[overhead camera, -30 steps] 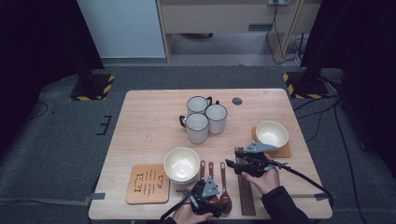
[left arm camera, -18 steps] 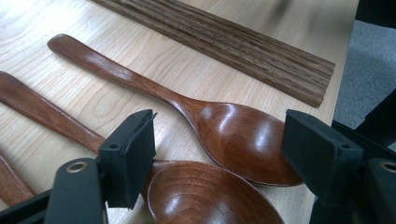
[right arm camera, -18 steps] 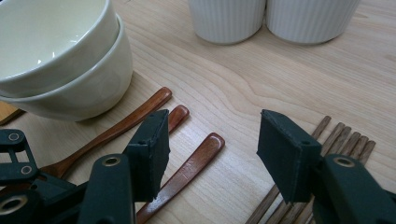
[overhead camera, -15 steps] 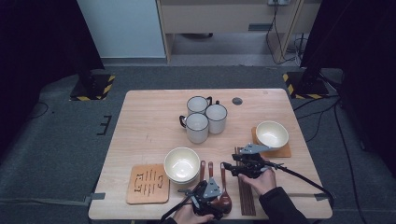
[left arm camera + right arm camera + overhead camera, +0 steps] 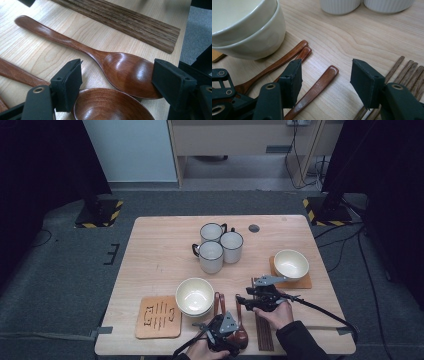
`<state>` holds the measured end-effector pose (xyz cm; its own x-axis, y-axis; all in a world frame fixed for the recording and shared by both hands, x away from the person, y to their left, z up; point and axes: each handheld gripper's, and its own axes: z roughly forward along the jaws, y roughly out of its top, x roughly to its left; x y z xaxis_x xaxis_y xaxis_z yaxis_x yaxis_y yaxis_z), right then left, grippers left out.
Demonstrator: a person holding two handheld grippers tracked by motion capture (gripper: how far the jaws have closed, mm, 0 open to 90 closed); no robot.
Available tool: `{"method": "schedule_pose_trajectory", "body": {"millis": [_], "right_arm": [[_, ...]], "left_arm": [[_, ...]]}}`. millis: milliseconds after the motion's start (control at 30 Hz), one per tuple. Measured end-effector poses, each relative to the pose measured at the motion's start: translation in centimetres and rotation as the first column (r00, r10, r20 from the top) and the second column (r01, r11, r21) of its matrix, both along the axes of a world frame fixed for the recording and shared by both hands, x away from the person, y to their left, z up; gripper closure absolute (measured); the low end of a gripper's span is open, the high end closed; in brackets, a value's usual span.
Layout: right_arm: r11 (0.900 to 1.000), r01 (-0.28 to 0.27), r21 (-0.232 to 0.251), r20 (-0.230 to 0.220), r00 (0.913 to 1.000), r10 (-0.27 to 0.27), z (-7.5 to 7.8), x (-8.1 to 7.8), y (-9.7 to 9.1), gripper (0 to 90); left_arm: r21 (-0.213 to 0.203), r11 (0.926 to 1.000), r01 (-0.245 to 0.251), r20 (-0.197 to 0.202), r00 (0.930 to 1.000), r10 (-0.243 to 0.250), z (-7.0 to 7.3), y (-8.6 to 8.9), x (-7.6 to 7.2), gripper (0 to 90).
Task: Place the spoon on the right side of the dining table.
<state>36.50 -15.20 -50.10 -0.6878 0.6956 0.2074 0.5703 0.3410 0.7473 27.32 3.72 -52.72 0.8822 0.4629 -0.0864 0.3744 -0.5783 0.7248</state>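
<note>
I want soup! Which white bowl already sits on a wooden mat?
The single bowl at the table's right side; it sits on a mat. The stacked bowls stand on bare table beside the other mat.

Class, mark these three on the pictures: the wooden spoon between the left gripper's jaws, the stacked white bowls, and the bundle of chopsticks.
Wooden spoon [image 5: 126, 72]: left gripper view, on its bowl.
Stacked white bowls [image 5: 249, 37]: right gripper view, on the lower bowl's outer wall.
Chopsticks [image 5: 263, 332]: high view, on the bundle's near half.
</note>
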Motion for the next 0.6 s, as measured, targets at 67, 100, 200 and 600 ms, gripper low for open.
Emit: {"method": "schedule_pose_trajectory", "body": {"millis": [67, 100, 200, 600], "right_arm": [[1.0, -0.002, -0.003, -0.005, 1.0, 0.002, -0.11, 0.03, 0.07, 42.3], [1.0, -0.003, -0.001, -0.01, 0.9999, 0.003, -0.15, 0.03, 0.11, 42.2], [0.9999, -0.015, 0.007, -0.025, 0.9996, 0.015, -0.3, 0.02, 0.24, 42.2], [0.9981, -0.056, 0.025, -0.085, 0.9947, 0.058, -1.01, 0.14, 0.75, 42.0]], "left_arm": [[0.008, 0.9999, 0.008, 0.005, 1.0, -0.008, -0.09, -0.09, -0.07, 22.8], [0.012, 0.9998, 0.013, 0.007, 0.9999, -0.013, -0.13, -0.12, -0.11, 22.7], [0.015, 0.9997, 0.021, 0.011, 0.9997, -0.021, -0.2, -0.2, -0.17, 22.4], [0.013, 0.9995, 0.029, 0.022, 0.9993, -0.029, -0.33, -0.15, -0.18, 22.4]]}}
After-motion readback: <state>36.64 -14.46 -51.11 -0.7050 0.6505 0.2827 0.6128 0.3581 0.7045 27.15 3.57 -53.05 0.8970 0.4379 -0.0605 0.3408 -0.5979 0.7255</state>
